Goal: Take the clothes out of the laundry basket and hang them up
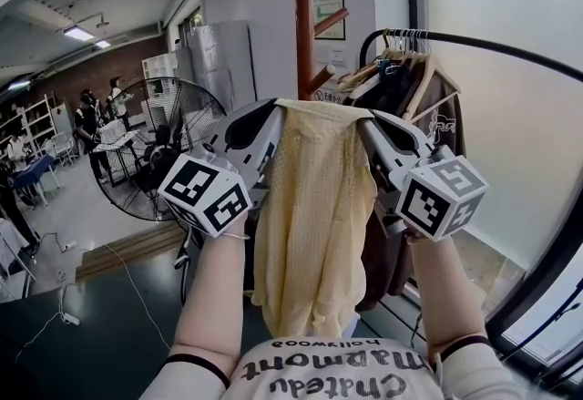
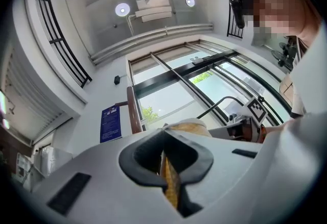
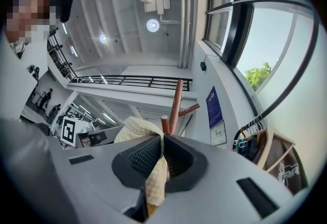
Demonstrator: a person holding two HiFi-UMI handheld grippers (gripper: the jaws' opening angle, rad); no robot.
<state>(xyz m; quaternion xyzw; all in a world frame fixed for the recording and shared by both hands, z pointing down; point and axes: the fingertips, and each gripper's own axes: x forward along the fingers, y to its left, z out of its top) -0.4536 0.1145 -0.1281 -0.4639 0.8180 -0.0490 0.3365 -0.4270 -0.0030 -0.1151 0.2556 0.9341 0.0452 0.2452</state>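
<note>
Two grippers, one garment: my left gripper and right gripper each pinch tight on the top edge of the yellow garment, stretched between them in mid-air — pickup done, hanging not yet. Next, I judge, comes a hanger from the clothes rail at right; the wooden coat stand crowds straight ahead, a floor fan to the left.

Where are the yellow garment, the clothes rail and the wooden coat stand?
yellow garment (image 1: 314, 216), head view, middle of the hanging cloth.
clothes rail (image 1: 492, 47), head view, bare black bar.
wooden coat stand (image 1: 303, 15), head view, upright pole.
</note>
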